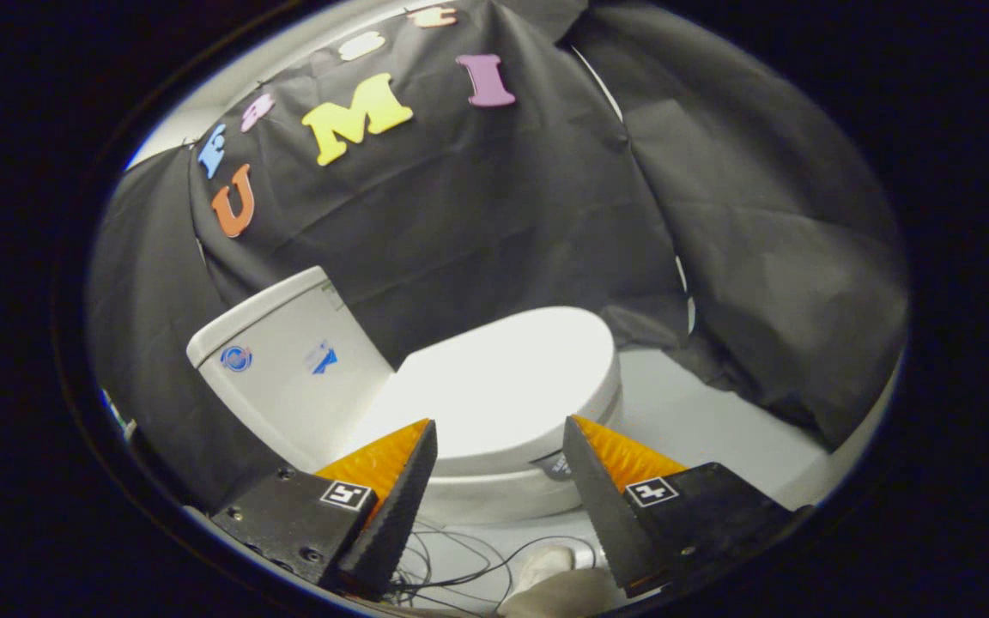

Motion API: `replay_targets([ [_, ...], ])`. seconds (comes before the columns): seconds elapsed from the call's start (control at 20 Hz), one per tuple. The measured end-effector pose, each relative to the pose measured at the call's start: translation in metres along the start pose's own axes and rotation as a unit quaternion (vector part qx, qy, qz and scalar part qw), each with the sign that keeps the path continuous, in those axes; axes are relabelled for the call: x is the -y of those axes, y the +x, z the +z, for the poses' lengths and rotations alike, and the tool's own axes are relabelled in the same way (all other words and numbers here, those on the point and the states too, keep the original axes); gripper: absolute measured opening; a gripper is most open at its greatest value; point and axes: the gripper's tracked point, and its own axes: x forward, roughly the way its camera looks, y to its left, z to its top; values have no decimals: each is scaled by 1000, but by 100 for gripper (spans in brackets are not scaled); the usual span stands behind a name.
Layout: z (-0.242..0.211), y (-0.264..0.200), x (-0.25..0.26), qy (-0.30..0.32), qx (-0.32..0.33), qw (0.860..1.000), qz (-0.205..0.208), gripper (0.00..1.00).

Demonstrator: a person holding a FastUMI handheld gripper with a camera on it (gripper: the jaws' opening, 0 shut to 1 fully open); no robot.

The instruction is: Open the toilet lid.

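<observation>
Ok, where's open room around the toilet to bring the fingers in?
Bare floor lies between the closed lid and the black cloth. It is crowded below the bowl, where cables trail. The tank blocks the other side. The gripper is open, its fingers empty.

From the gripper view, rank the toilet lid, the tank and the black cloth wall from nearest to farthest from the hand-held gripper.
The hand-held gripper is open.
1. Toilet lid: closed, just beyond the fingertips, showing between them.
2. Tank: behind the lid, off to the left.
3. Black cloth wall: behind both.
</observation>
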Motion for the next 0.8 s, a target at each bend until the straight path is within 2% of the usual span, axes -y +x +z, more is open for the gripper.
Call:
replay_targets([
  [0.25,-16,17,16,68,-31,997,23,91],
  [0.35,-29,24,21,106,-64,992,36,91],
  [0.5,-32,36,29,149,-76,985,36,91],
  [0.8,-56,59,52,239,-122,963,30,91],
])
